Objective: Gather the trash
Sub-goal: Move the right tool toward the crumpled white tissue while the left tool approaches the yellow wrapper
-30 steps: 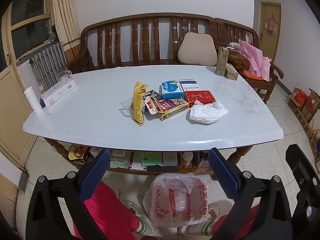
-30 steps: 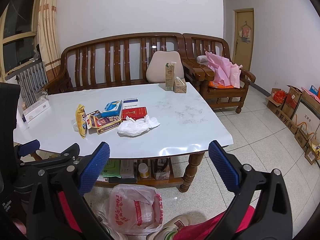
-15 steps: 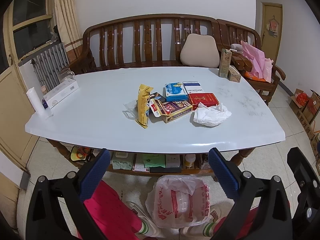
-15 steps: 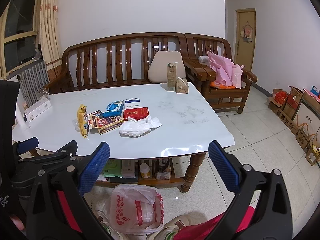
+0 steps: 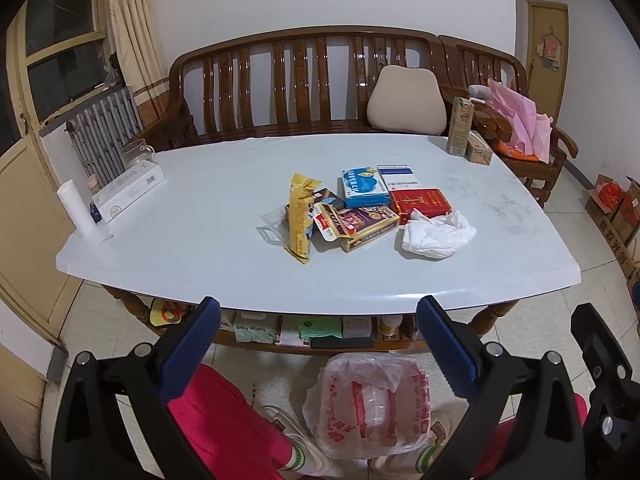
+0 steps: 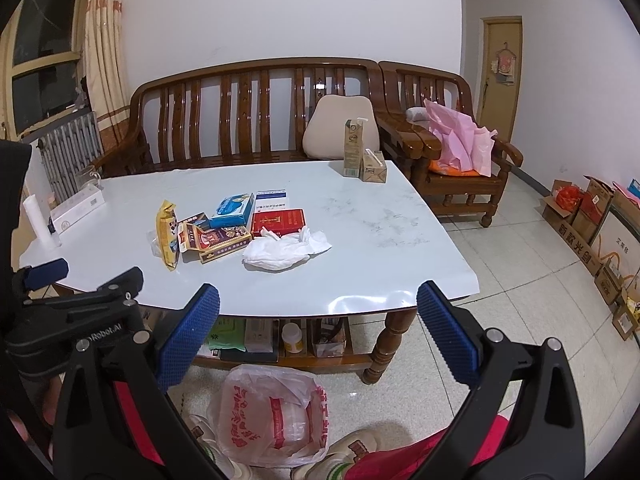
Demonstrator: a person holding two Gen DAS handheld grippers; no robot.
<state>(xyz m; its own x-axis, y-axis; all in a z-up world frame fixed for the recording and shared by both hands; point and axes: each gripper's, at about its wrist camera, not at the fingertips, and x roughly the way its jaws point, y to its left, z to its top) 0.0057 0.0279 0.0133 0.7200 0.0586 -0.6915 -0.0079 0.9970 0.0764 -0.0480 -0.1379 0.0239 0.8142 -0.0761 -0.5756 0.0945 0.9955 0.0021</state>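
A pile of trash lies mid-table: a yellow snack wrapper (image 5: 301, 216), an opened dark box (image 5: 362, 222), a blue box (image 5: 364, 187), a red box (image 5: 420, 203) and a crumpled white tissue (image 5: 438, 234). The same tissue (image 6: 284, 249) and wrapper (image 6: 168, 234) show in the right wrist view. A red-printed plastic bag (image 5: 370, 404) stands open on the floor by the person's feet, below the table edge. My left gripper (image 5: 320, 346) is open and empty, short of the table's near edge. My right gripper (image 6: 318, 340) is open and empty, also before the edge.
The white table (image 5: 200, 252) carries a long white box (image 5: 128, 190) and a white roll (image 5: 78, 210) at the left, and two drink cartons (image 5: 460, 126) at the far right. A wooden bench (image 5: 300, 80) stands behind. Cardboard boxes (image 6: 592, 220) line the right wall.
Both grippers have shifted slightly, so the table and trash sit a little farther right and lower in view. Both grippers stay open and nothing on the table has moved.
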